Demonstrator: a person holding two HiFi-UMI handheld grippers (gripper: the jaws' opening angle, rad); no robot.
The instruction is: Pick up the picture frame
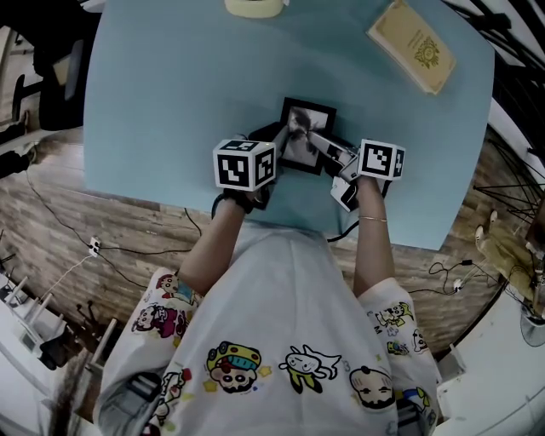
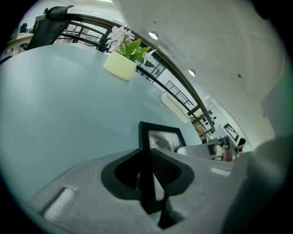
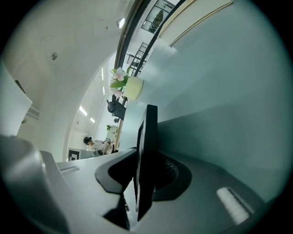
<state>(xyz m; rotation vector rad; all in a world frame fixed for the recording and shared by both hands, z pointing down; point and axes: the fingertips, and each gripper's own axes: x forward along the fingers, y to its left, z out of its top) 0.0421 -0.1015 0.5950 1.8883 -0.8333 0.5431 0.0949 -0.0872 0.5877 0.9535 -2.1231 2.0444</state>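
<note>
A black picture frame (image 1: 305,129) with a grey photo stands tilted on the light blue table (image 1: 162,102), just ahead of the person's body. My left gripper (image 1: 278,140) is at the frame's left side. In the left gripper view, the frame's (image 2: 158,137) black edge runs between the two dark pads of the left gripper (image 2: 149,180), which press on it. My right gripper (image 1: 322,146) reaches in from the right. In the right gripper view, the frame (image 3: 149,132) shows edge-on and the pads of the right gripper (image 3: 145,180) close on its lower part.
A tan book (image 1: 411,44) lies at the table's far right. A pale pot with pink flowers (image 2: 121,66) stands at the far edge, its rim (image 1: 254,7) showing at the top of the head view. The table's near edge runs under my wrists, with cables on the wooden floor (image 1: 102,243).
</note>
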